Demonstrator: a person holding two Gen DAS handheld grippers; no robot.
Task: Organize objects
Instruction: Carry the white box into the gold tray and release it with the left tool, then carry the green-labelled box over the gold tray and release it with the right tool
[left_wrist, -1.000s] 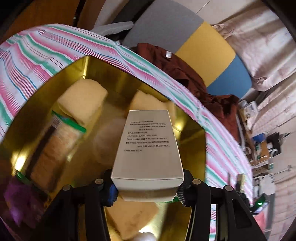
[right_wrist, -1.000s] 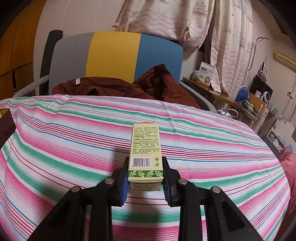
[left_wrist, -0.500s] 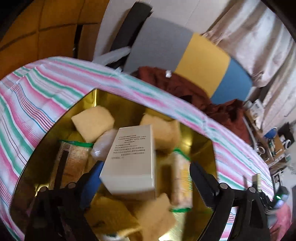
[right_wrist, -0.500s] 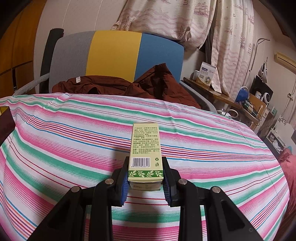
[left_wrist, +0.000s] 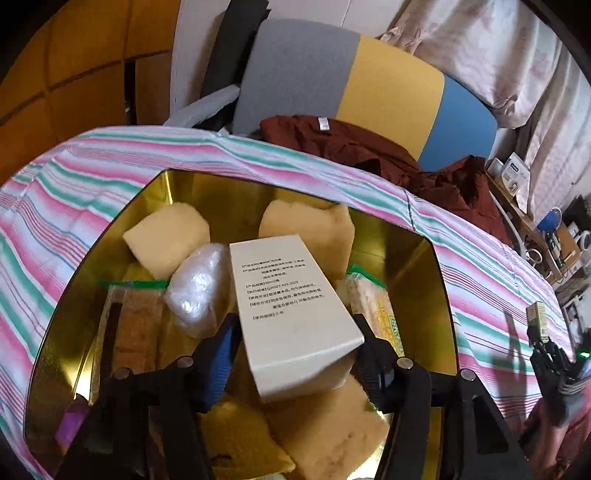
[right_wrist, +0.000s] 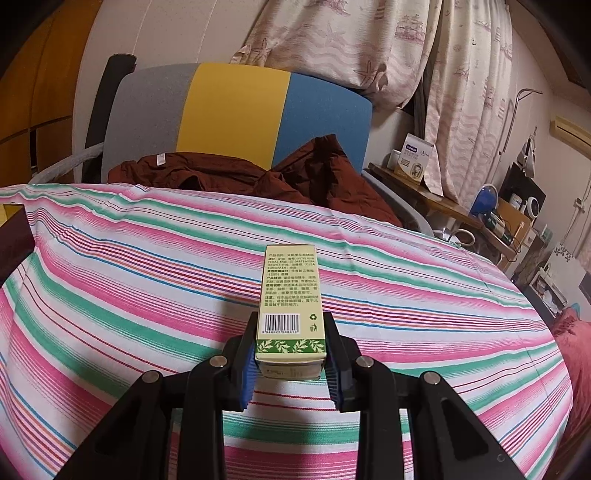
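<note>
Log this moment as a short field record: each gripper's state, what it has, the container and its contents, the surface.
left gripper: open, jaws apart either side of the white box
white box: lying tilted on the yellow sponges in the gold tin
other tin contents: clear plastic bundle, snack packets
right gripper: shut on the green-banded box
surface: striped cloth
</note>
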